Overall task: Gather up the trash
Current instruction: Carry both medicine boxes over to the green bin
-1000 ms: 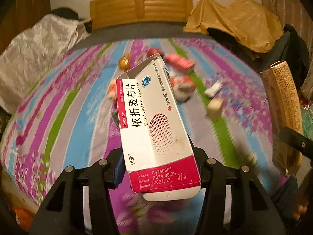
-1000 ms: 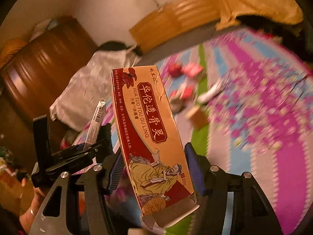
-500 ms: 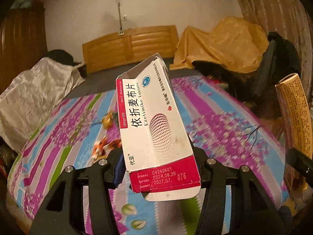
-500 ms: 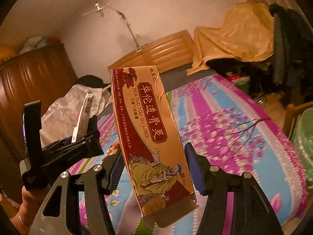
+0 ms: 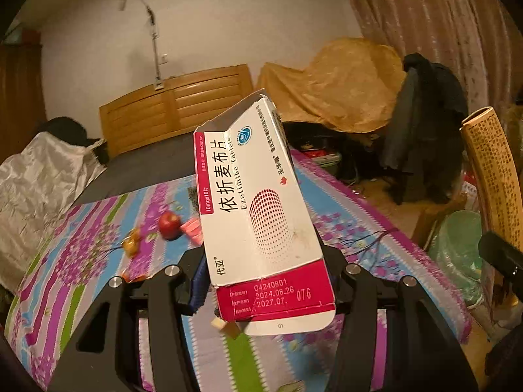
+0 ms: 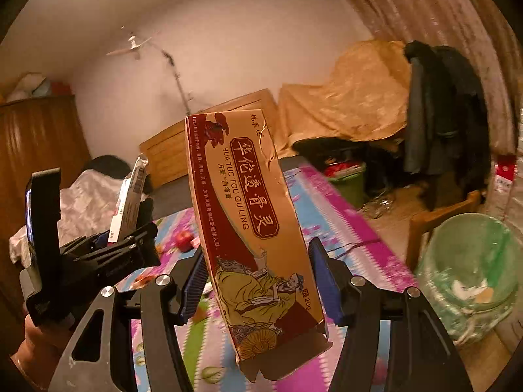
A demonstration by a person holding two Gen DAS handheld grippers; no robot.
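Left hand-held gripper [image 5: 266, 277] clamps white-and-magenta cardboard pill box [image 5: 258, 215]; right hand-held gripper [image 6: 258, 281] clamps tan-and-maroon ointment carton [image 6: 248, 228]. Advice: centre each over green-lined bin [image 6: 470, 261] off bed's [image 6: 356, 238] right edge, release one at a time.

The left black two-finger gripper [image 5: 266, 281] has matte arms with triangular cut-outs at 7 o'clock, silver round screws [image 5: 172, 270] at the linkage joints, and ribbed blue pads [image 5: 198, 289]. The right black two-finger gripper [image 6: 258, 285] matches it, with ribbed blue finger pads [image 6: 323, 281]. A hand [image 6: 39, 349] shows at 8 o'clock.
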